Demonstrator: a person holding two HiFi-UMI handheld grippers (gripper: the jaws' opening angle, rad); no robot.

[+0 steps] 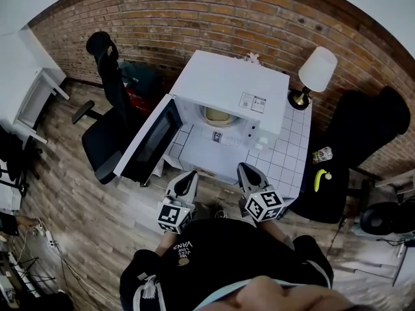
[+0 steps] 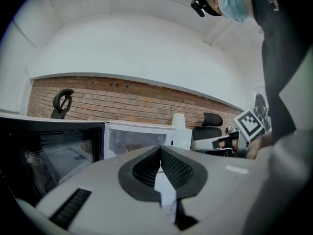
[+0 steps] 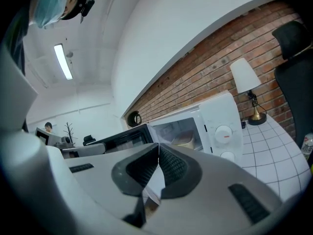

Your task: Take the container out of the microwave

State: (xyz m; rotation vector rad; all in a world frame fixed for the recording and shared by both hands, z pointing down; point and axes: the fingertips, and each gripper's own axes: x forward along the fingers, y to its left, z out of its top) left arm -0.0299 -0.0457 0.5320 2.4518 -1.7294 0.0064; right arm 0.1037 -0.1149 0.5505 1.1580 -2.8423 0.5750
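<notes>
The container (image 1: 216,115) sits inside the microwave (image 1: 233,83), on the floor of the open cavity, set back from the front edge. The microwave stands on the white tiled worktop (image 1: 288,157), and its door (image 1: 150,142) is swung wide out to your left.

Both tools are short of the worktop's near edge and point roughly level at the opening. The left tool (image 1: 188,175) has its jaws pressed together with nothing held. The right tool (image 1: 245,168) is the same: shut and empty.

From your head view the container lies straight ahead and about midway between the two tools, so neither hand is clearly nearer. The difference is on the flanks. The open door stands close along the left tool's line (it fills the left half of the left gripper view). The right tool has bare tile and the control panel beside it.

In the right gripper view the container (image 3: 186,142) shows plainly, a pale tub just right of the jaw tips. In the left gripper view it is only a dim shape behind the jaws.

It looks roundish from above, so I cannot give you a long axis. Either tool would need to open before it goes in.
</notes>
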